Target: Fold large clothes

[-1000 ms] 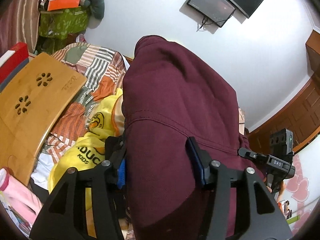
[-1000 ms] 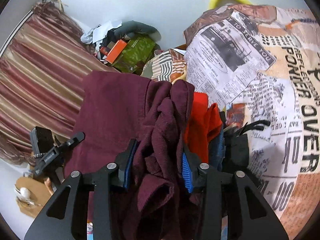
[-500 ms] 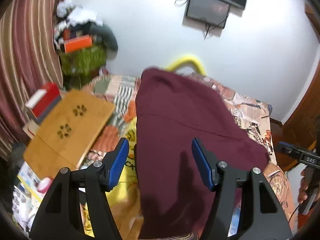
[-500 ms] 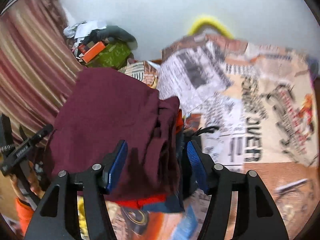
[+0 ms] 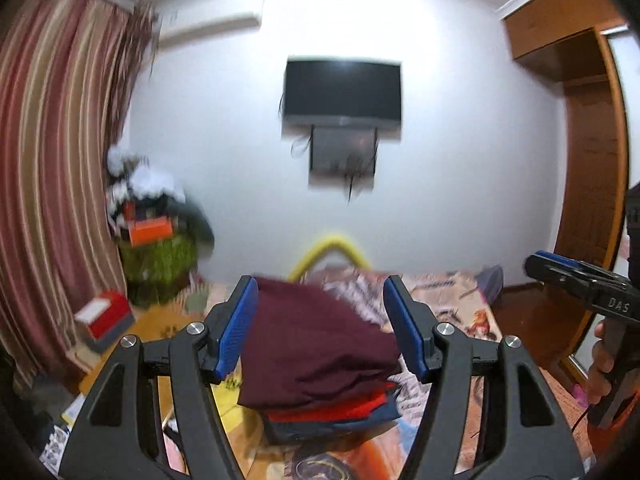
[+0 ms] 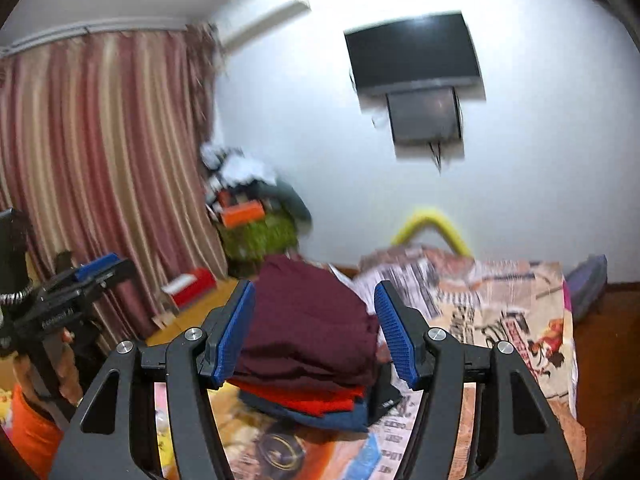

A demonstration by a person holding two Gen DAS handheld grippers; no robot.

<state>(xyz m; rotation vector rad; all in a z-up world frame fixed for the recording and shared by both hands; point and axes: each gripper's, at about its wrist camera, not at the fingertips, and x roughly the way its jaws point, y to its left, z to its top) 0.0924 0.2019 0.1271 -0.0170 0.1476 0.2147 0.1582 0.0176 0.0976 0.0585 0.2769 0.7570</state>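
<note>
Two sets of jaws stood parted and empty, mine on either hand, both pointing roughly level toward the far wall. My left gripper (image 5: 322, 330) had its blue pads spread wide with nothing between them, and my right gripper (image 6: 316, 330) was the same; seen from behind, each framed the pile without touching it. That pile sat on the bed (image 6: 500, 320), which wore a newspaper-print cover: a folded maroon garment (image 5: 316, 344) lay on top, squared off, with a red garment (image 6: 312, 398) under it and a dark blue one (image 6: 340, 418) at the bottom. In the left view my right gripper showed at the right edge, held in my hand (image 5: 604, 364); in the right view my left gripper (image 6: 94, 270) showed at the left edge. Beyond the bed hung a dark screen (image 5: 342, 90) on the white wall, a striped curtain (image 6: 100, 160) to the left, and a yellow curved bar (image 5: 328, 250) just behind the pile. Both views were blurred.
</note>
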